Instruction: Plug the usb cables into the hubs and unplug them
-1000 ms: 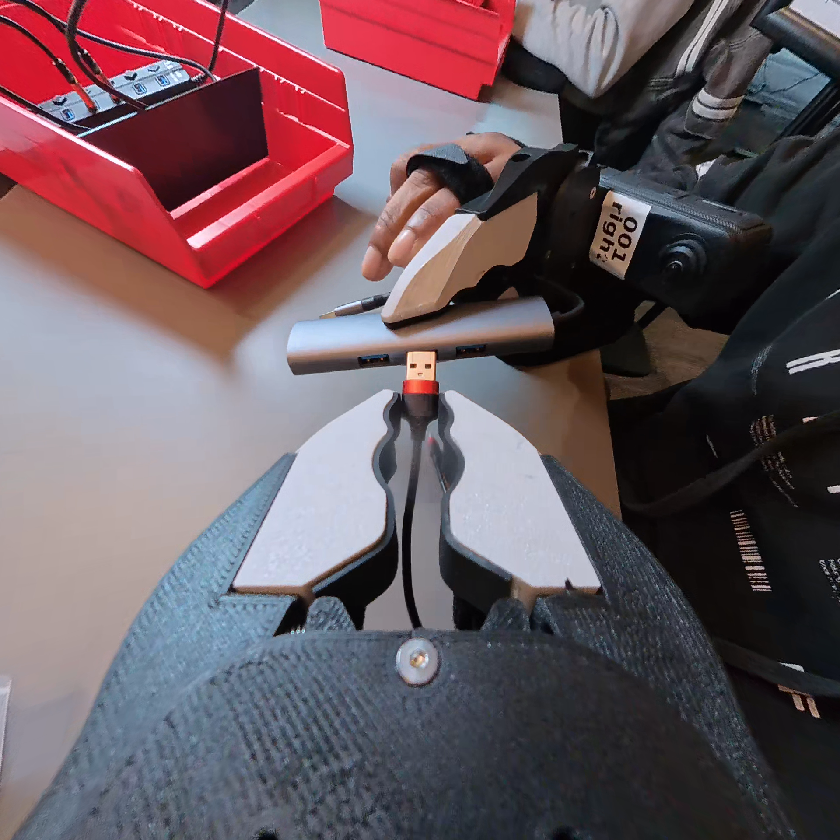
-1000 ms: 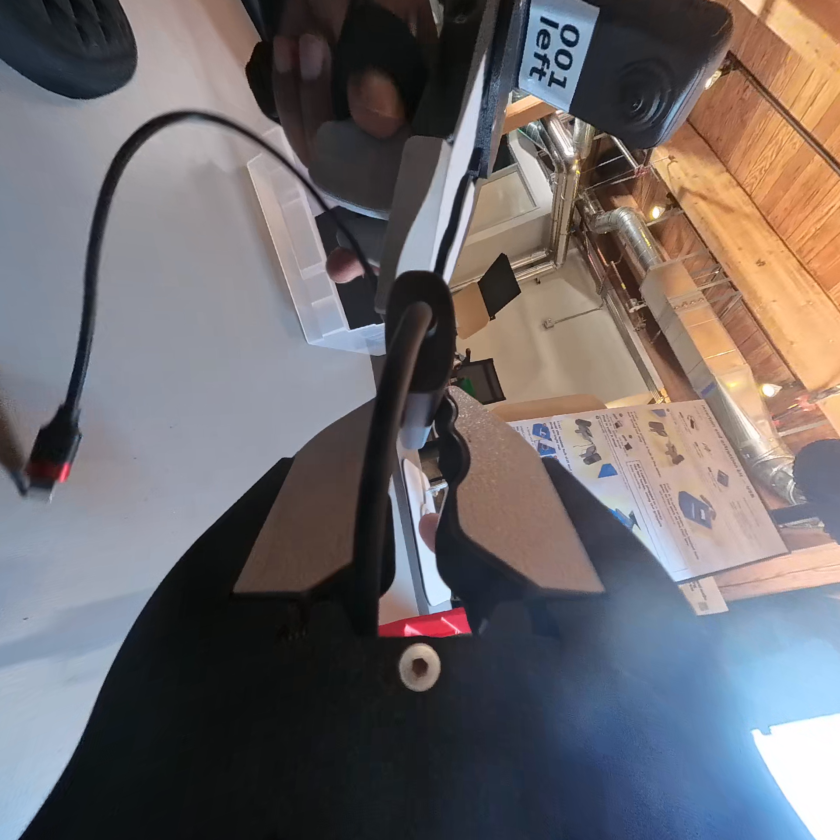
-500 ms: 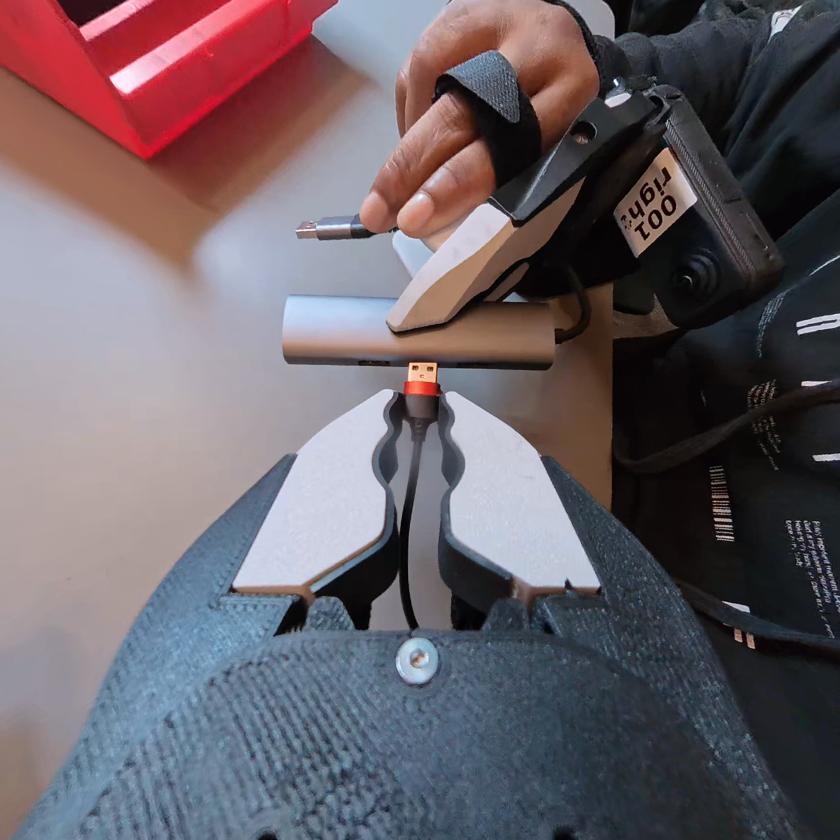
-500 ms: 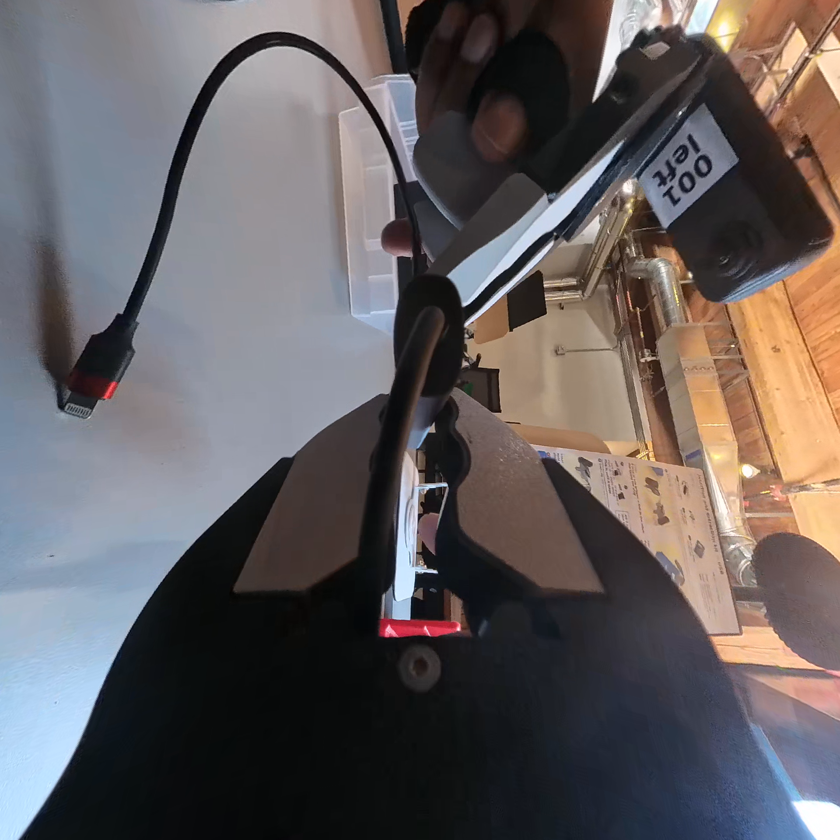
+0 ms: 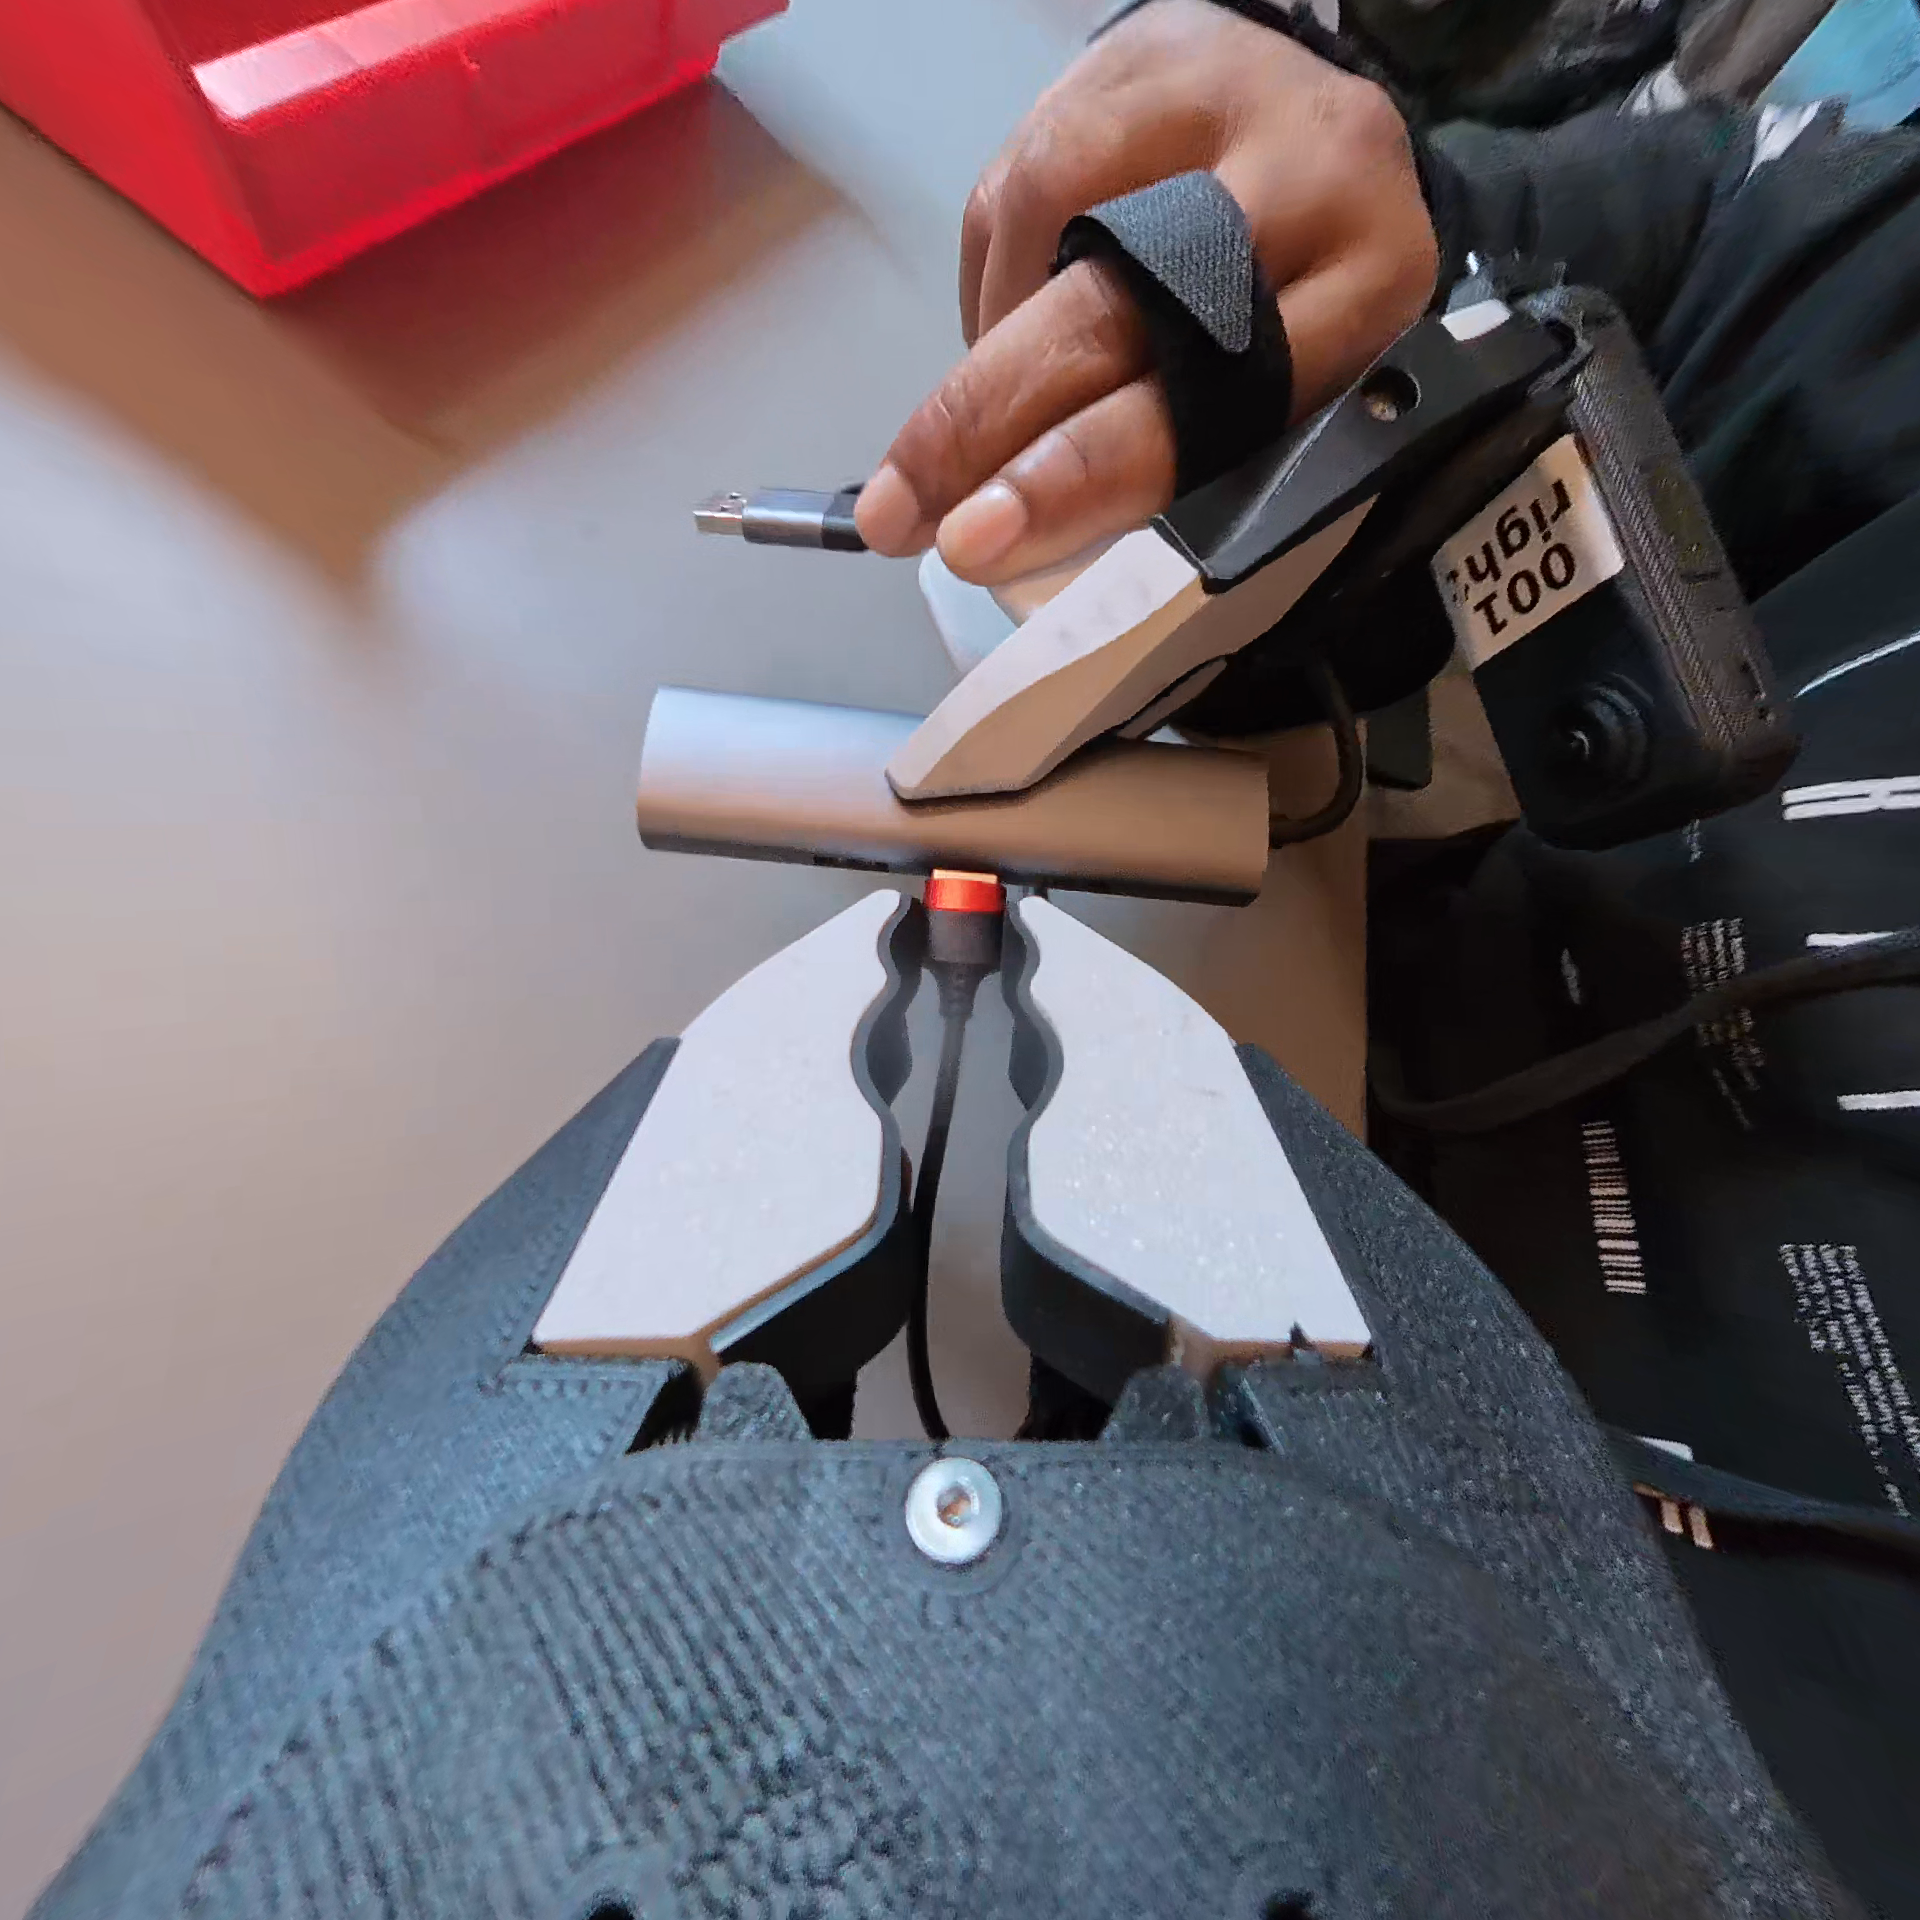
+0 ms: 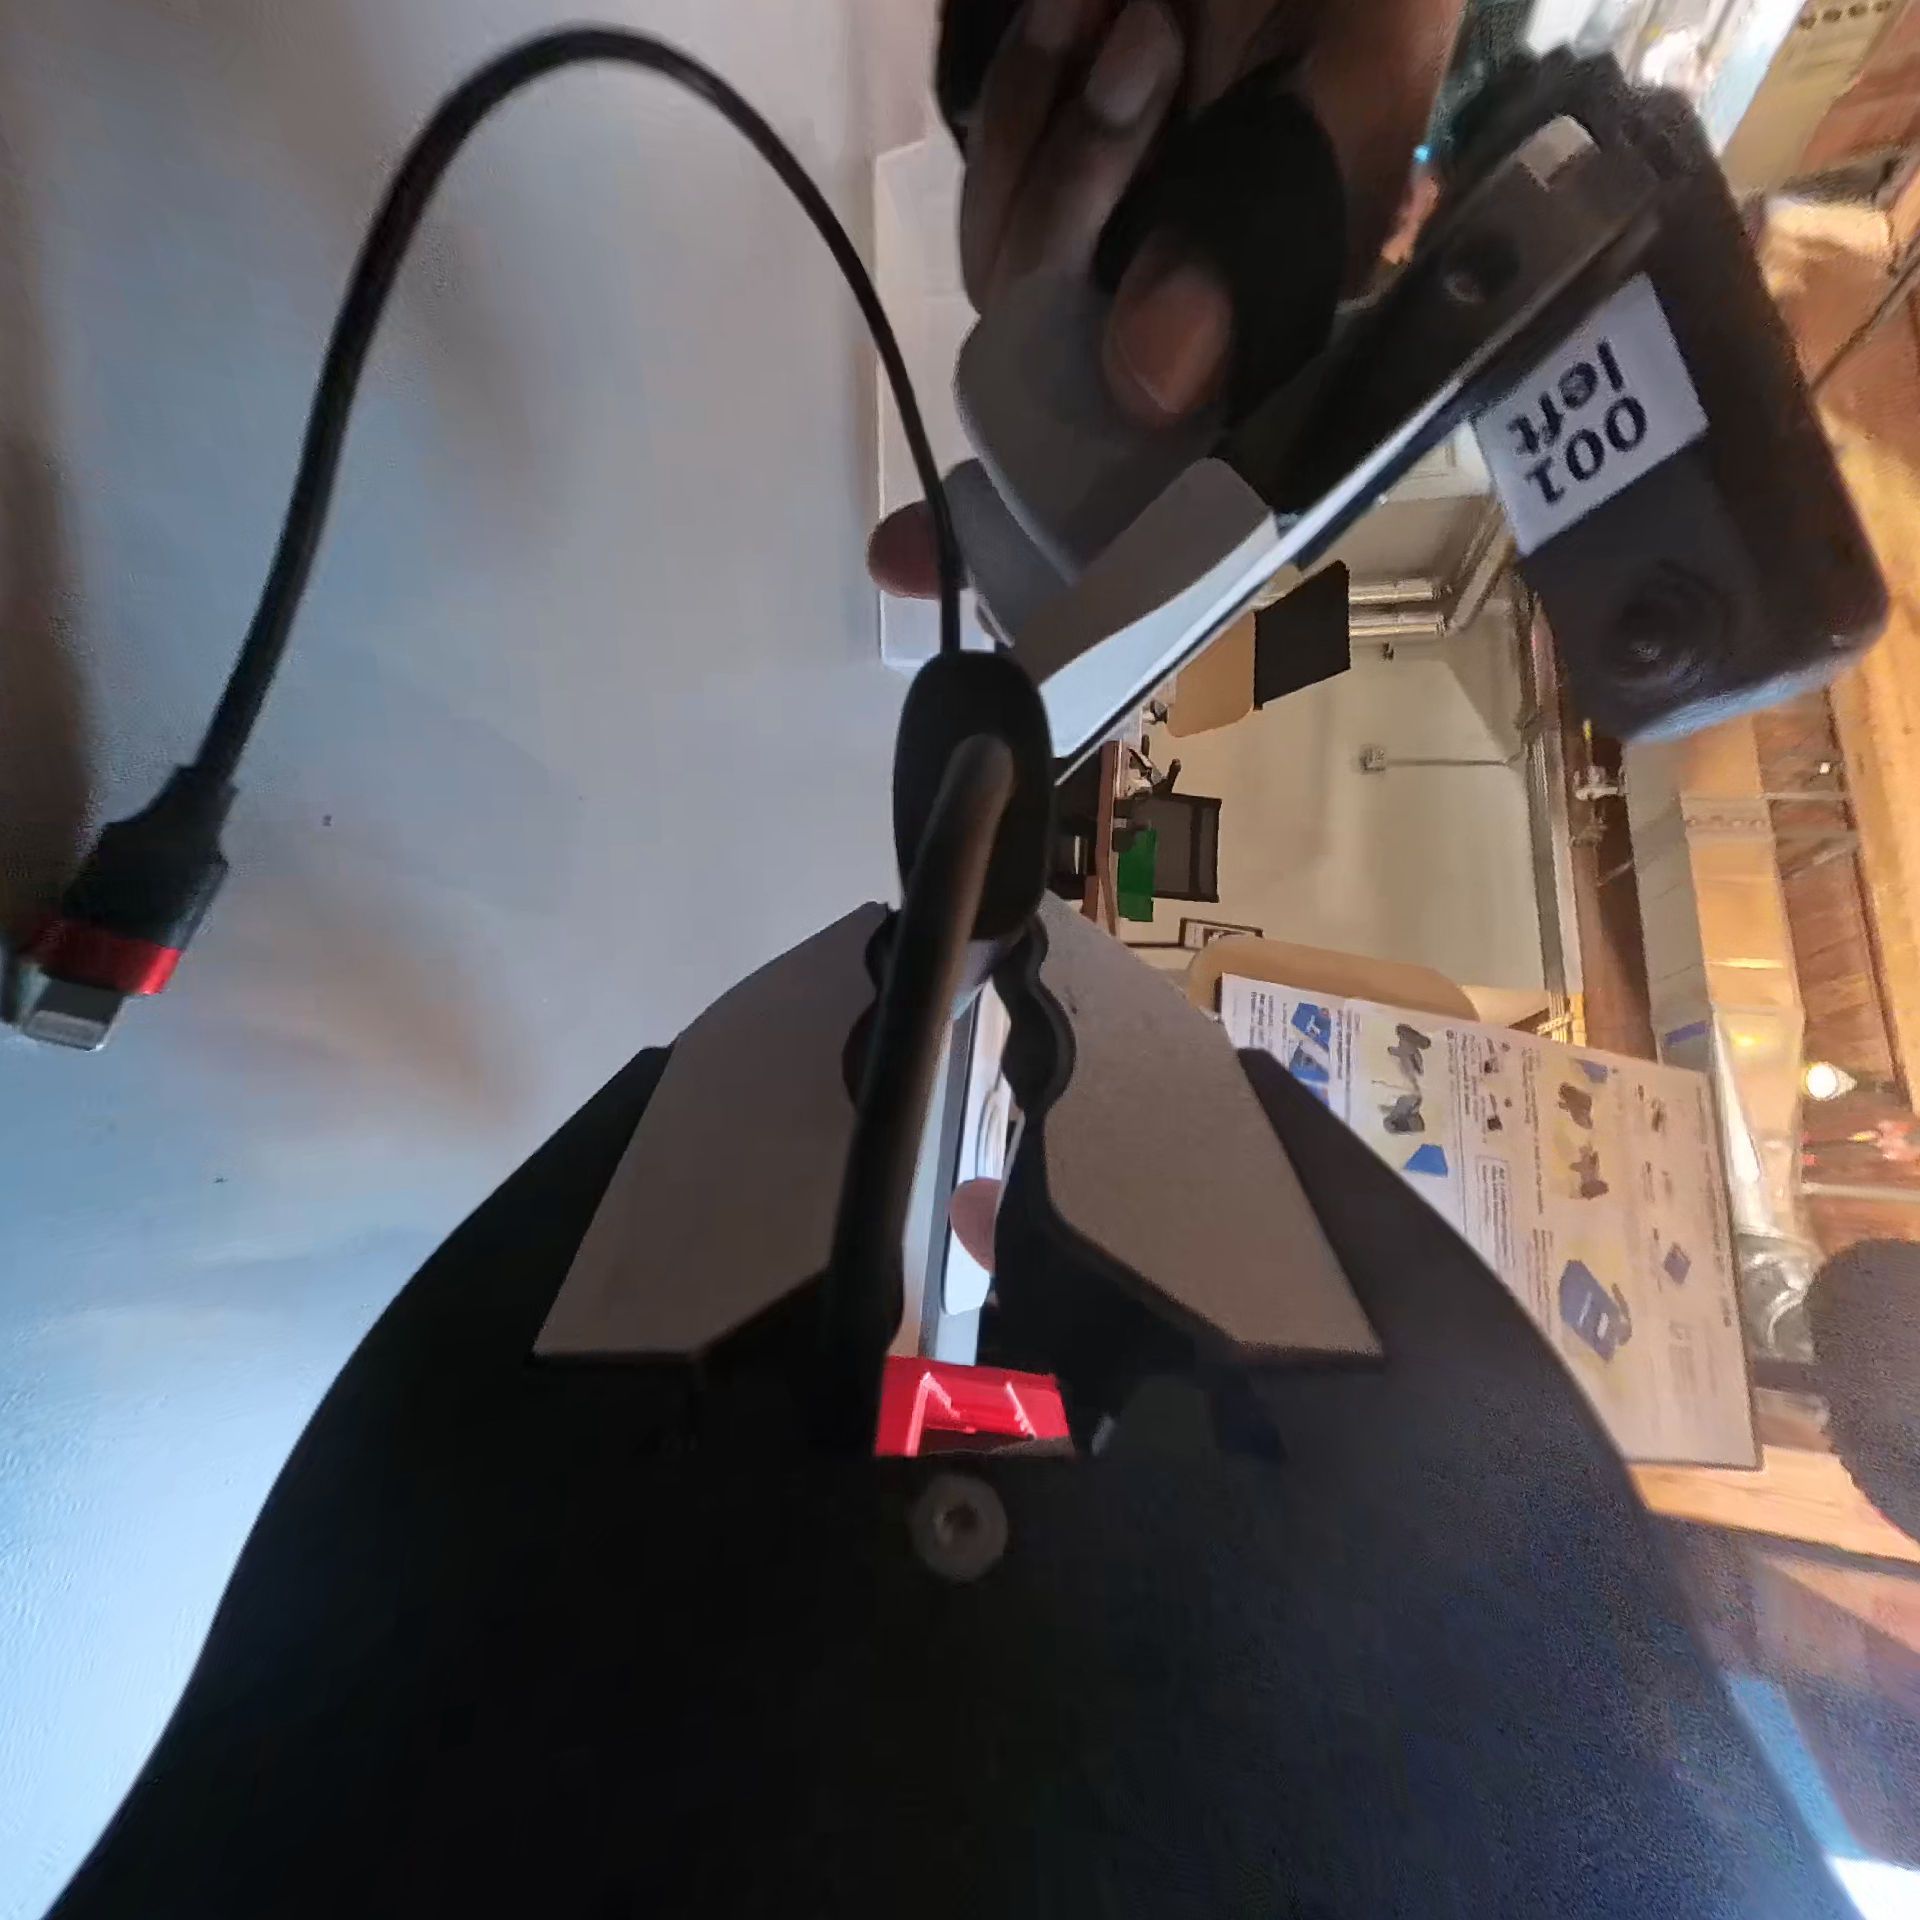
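Note:
My left gripper [image 5: 961,906] is shut on the black USB plug with a red collar [image 5: 963,914]. The plug's metal tip is inside a side port of the grey hub [image 5: 779,795], with only the collar showing. My right gripper [image 6: 961,925] is shut on that hub, seen end-on [image 6: 971,769]; one of its fingers [image 5: 1081,675] lies across the hub's top. The hub's own lead runs back between my right fingers [image 6: 883,1122], and its grey plug [image 5: 774,516] sticks out by the hand. The black cable arcs over [image 6: 343,312] to its free red-collared end [image 6: 104,935].
A red bin [image 5: 364,114] stands at the back left of the grey table [image 5: 260,831]. The table's edge [image 5: 1340,966] and a person's dark clothing are on the right. A clear plastic box [image 6: 904,260] lies on the table behind the left gripper. The grippers are tip to tip, or close to it.
The plug's bare metal tip, which stood just in front of the hub, has gone into the port. Both grippers have tilted and the hub has come closer.

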Demonstrator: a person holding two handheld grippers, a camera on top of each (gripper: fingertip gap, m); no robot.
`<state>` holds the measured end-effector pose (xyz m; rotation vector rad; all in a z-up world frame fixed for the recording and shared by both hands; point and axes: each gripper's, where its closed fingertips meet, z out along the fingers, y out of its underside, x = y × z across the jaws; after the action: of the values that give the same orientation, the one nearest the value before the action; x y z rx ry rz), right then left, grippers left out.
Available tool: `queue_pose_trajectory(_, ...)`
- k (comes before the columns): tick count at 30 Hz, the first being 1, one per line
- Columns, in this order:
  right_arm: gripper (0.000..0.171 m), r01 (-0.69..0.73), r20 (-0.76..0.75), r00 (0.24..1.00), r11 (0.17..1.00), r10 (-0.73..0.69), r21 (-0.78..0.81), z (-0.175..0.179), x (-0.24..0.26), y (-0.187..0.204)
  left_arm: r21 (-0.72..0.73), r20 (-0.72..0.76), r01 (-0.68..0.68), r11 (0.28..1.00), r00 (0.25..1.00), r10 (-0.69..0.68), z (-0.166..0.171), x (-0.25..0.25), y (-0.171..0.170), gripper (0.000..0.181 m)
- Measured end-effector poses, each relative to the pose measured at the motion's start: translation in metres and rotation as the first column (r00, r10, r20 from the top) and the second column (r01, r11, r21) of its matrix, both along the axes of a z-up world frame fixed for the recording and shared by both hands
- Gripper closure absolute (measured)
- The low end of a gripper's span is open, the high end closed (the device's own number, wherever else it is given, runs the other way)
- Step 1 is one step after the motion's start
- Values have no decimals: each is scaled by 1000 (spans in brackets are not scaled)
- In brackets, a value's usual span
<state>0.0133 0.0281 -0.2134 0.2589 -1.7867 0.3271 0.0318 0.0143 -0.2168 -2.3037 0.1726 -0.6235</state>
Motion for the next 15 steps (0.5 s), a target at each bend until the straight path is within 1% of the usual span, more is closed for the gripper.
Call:
queue_pose_trajectory(5,156,-18,-15,1000,1000,18,-6,6,1,0,30,7,20,999,1000,-21,7,1,1,167)
queue_pose_trajectory(8,155,10,-38,999,1000,-10,-8,8,-3,4,74,-13,-13,997,1000,14,9,-4,5,166)
queue_pose_trajectory(10,155,11,-39,999,999,-13,-48,10,-6,6,113,-28,-25,993,999,28,12,-7,6,166)
queue_pose_trajectory(11,155,18,-33,999,997,-21,-80,10,-8,7,156,-16,-40,987,999,43,20,-9,7,163)
queue_pose_trajectory(13,155,44,-11,999,985,-46,-166,12,-10,13,270,29,-72,960,997,66,47,-17,4,149)
queue_pose_trajectory(15,155,68,27,998,961,-63,-270,17,-10,22,401,61,-139,906,990,125,75,-36,-2,145)
